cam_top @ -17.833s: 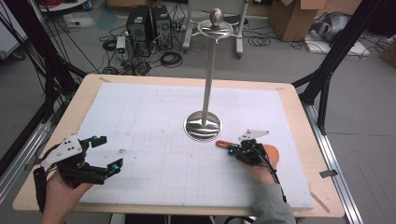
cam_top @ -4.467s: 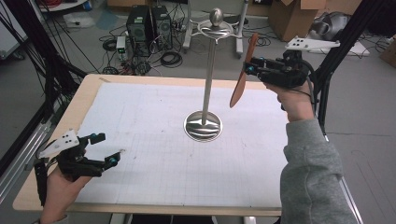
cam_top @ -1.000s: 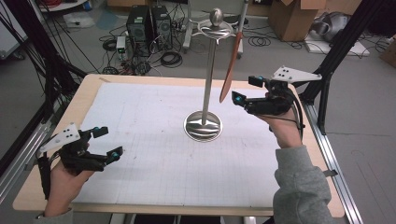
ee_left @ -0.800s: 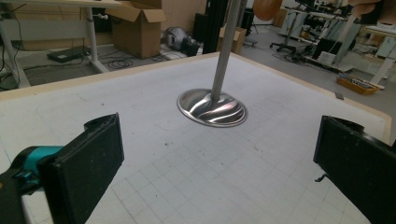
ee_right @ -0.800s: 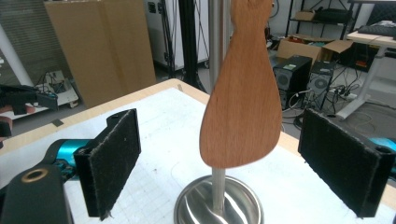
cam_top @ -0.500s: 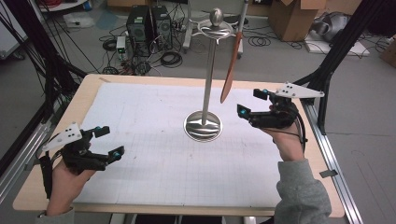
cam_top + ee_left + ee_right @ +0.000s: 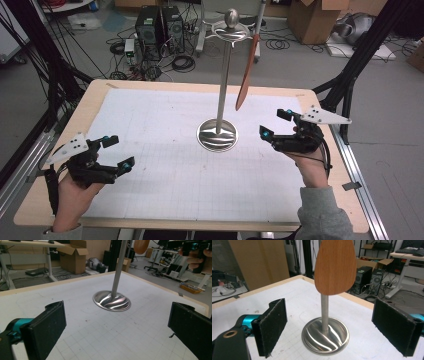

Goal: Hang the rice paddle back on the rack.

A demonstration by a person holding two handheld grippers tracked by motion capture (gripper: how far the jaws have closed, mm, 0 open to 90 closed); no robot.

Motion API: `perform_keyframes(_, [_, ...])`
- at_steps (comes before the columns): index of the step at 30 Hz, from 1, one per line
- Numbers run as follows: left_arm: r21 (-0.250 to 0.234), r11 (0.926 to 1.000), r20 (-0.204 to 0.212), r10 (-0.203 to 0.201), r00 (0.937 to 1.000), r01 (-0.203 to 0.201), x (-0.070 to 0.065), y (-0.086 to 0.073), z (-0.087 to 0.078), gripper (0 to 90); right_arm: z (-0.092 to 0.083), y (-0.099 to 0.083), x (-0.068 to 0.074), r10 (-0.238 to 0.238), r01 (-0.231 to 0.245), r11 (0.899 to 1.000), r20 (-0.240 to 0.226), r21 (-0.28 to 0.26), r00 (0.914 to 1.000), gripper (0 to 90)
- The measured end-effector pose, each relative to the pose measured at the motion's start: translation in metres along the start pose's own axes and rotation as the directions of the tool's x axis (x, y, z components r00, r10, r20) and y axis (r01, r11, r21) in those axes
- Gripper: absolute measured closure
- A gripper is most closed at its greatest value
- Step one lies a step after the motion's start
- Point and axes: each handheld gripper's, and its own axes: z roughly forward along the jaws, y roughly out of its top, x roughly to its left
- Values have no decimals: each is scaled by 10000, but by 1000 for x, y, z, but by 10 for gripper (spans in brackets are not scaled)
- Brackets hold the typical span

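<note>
A wooden spatula (image 7: pixel 247 70) hangs from the top of a metal stand (image 7: pixel 218 135) at mid-table. The right gripper (image 7: pixel 274 125) sits just right of the stand's base, jaws spread wide and empty, below the spatula's blade. The left gripper (image 7: pixel 117 152) rests well apart at the table's left, also spread and empty.

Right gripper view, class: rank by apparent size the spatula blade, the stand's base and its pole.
1. Spatula blade, largest, though nearness to the camera may inflate it.
2. Base, somewhat smaller in area.
3. Pole, a thin short stretch below the blade.
</note>
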Motion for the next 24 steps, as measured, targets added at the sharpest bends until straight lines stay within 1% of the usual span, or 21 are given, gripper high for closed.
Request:
perform_keyframes(3, [-54,10000,12,22,10000,-22,-1,0,1,20,-2,-6,0,37,-37,10000,35,-42,10000,117])
perform_keyframes(6, [-164,9999,-83,35,10000,-36,-1,0,0,20,-4,-12,1,156,-156,9999,103,-30,9998,117])
perform_keyframes(8, [-255,9997,-77,-25,10000,23,-1,1,-1,21,-6,-16,1,131,-130,9999,147,-49,9998,117])
perform_keyframes(11, [-273,9996,-102,8,9999,-11,0,1,-3,20,-9,-21,0,254,-253,9997,205,-42,9995,117])
perform_keyframes(14, [-301,9995,-153,26,9999,-30,0,2,-4,20,-13,-27,-2,297,-296,9996,299,-18,9991,117])
perform_keyframes(19, [-394,9992,-261,-4,9997,-7,1,1,-5,20,-20,-37,-6,574,-573,9984,432,-18,9974,116])
perform_keyframes(21, [-412,9991,-282,-36,9996,24,2,0,-6,20,-22,-45,-8,621,-623,9981,470,22,9970,117])
perform_keyframes(24, [-394,9992,-298,-55,9995,44,3,-1,-6,21,-22,-50,-10,612,-615,9981,505,52,9968,117])
